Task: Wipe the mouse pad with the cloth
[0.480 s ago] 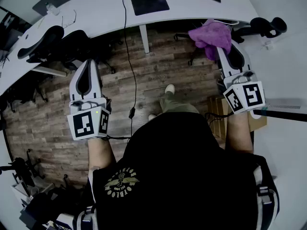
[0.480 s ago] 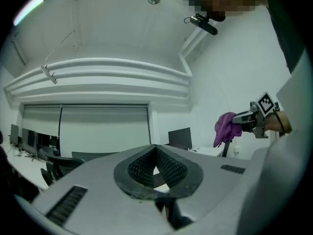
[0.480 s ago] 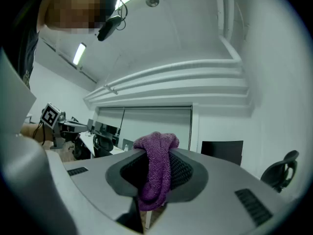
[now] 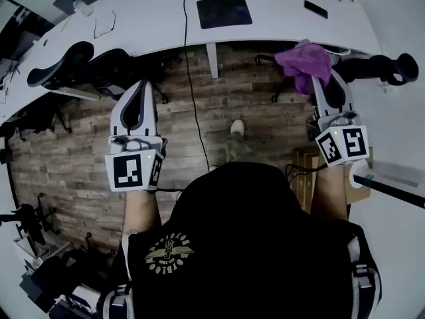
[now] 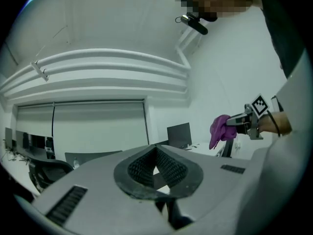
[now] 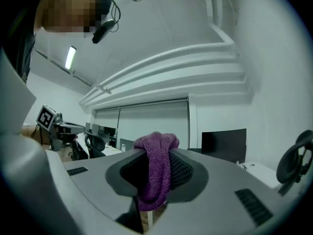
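Both hand-held grippers have edged forward toward the counter (image 4: 146, 15) since the earlier frame, and the purple cloth (image 4: 304, 58) has come with them. It is bunched over the tip of the right hand-held gripper (image 4: 319, 78), whose jaws are clamped on it, just short of the counter's edge. The dark mouse pad (image 4: 224, 12) lies flat ahead and to the left, well apart. The left hand-held gripper (image 4: 141, 88) has its tips together and seems to hold nothing. To wipe well, lower the loose fold flat onto the pad, then sweep edge to edge under a firm grip.
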The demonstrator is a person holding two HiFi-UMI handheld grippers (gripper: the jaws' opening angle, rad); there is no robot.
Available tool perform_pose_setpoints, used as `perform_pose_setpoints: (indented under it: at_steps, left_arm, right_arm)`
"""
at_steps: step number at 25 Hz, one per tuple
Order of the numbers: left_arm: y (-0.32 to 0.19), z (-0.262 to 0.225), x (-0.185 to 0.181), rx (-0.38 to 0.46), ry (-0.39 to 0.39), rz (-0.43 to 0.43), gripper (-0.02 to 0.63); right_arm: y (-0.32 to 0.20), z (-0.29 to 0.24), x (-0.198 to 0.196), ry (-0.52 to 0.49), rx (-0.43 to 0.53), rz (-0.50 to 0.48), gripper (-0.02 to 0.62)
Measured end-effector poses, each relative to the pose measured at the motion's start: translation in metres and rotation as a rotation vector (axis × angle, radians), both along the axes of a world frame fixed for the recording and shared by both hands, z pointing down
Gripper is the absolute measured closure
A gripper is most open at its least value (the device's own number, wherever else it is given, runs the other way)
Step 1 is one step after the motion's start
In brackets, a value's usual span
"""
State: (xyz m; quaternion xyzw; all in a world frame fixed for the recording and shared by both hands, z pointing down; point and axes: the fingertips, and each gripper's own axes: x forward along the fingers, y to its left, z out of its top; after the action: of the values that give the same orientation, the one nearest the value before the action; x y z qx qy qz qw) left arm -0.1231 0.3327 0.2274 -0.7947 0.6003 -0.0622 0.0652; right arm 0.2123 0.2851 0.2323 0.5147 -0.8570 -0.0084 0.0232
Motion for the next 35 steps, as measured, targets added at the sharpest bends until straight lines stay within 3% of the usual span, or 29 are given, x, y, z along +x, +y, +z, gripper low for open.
perform_pose_setpoints:
  at_steps: [9, 20, 27, 35]
  left_arm:
    - [-0.090, 0.007, -0.024, -0.046, 0.046, -0.084, 0.604]
    - [-0.172, -0.005, 0.002, -0.021, 0.027, -0.133, 0.604]
    - [-0.189, -0.007, 0.017, -0.026, 0.002, -0.142, 0.604]
    - [-0.190, -0.011, 0.007, -0.008, 0.010, -0.171, 0.604]
  right_arm:
    - [-0.102, -0.002, -0.014, 0.022, 0.000, -0.054, 0.506]
    - [-0.195, -0.006, 0.017, 0.024, 0.010, -0.100, 0.506]
    - [-0.223, -0.001, 0.034, 0.008, -0.002, -0.105, 0.506]
    - [-0.227, 0.004, 0.018, 0.026, -0.005, -0.155, 0.506]
